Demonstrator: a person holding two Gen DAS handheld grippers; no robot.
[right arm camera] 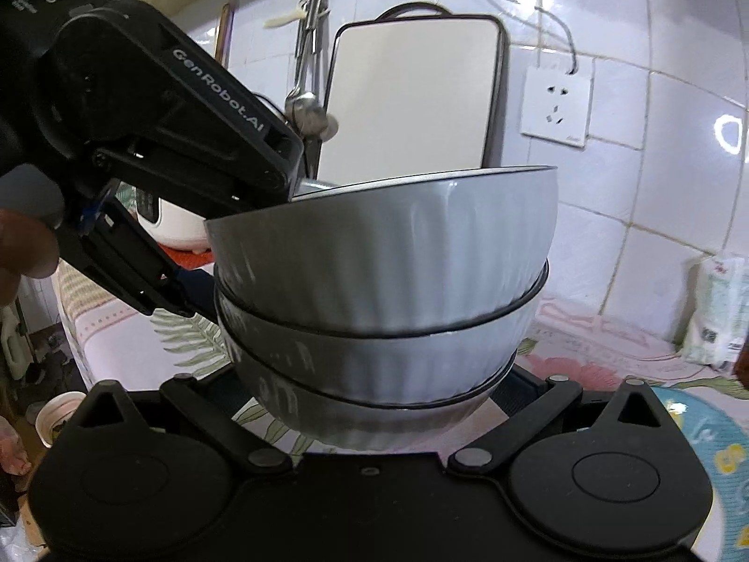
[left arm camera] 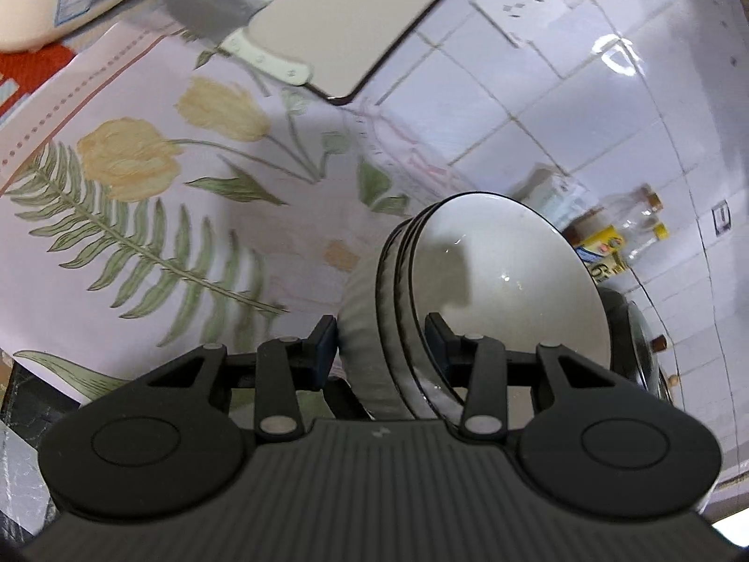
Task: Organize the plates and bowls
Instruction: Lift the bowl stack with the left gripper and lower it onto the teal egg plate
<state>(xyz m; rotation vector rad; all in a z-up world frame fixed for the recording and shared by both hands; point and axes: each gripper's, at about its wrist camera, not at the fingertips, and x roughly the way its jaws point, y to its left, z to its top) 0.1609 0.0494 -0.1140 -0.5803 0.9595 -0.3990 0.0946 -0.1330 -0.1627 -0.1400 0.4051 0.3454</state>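
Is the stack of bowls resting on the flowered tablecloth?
No, the stack of bowls is held up between both grippers, above the tablecloth.

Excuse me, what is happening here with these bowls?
A person is holding a stack of three nested bowls with two hand-held grippers. The left gripper has its jaws clamped over the rims on one side of the stack. The right gripper is at the lowest bowl on the other side; its fingertips are hidden, so its grip cannot be confirmed. The stack appears lifted above the flowered tablecloth, in front of a white cutting board.
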